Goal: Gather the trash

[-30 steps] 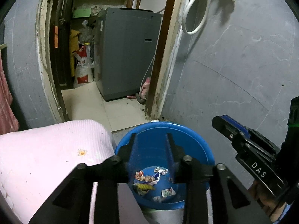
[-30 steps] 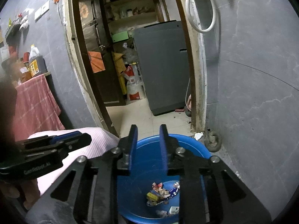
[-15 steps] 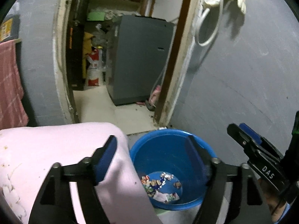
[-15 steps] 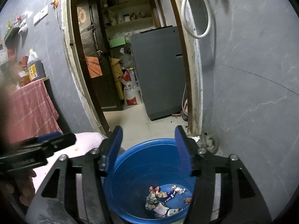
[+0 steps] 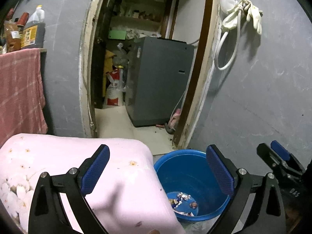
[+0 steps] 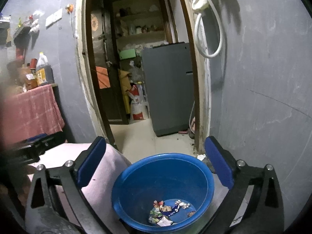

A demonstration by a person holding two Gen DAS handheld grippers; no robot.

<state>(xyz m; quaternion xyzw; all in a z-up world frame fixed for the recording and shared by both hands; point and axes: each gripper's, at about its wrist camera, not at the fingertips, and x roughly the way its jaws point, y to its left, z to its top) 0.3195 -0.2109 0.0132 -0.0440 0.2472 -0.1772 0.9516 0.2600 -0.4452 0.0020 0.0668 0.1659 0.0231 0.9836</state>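
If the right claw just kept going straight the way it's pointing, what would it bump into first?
Probably the blue basin: it sits directly ahead between the right claw's opening, empty jaws, wrappers on its bottom. Depth is hard to judge; it could pass over the rim.

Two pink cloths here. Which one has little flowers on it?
The pale pink cloth on the surface beside the blue tub, right under the gripper, has small orange flowers. The darker pink one, draped under the bottles at left, is checked.

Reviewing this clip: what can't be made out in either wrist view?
- Crumpled wrappers in the round blue plastic basin: print too small, right view.
- Basin's near left side: hidden by the pink floral cloth, left view.
- Left gripper: blurred at the right view's edge.
- Shelf items beyond the doorway: too dark.
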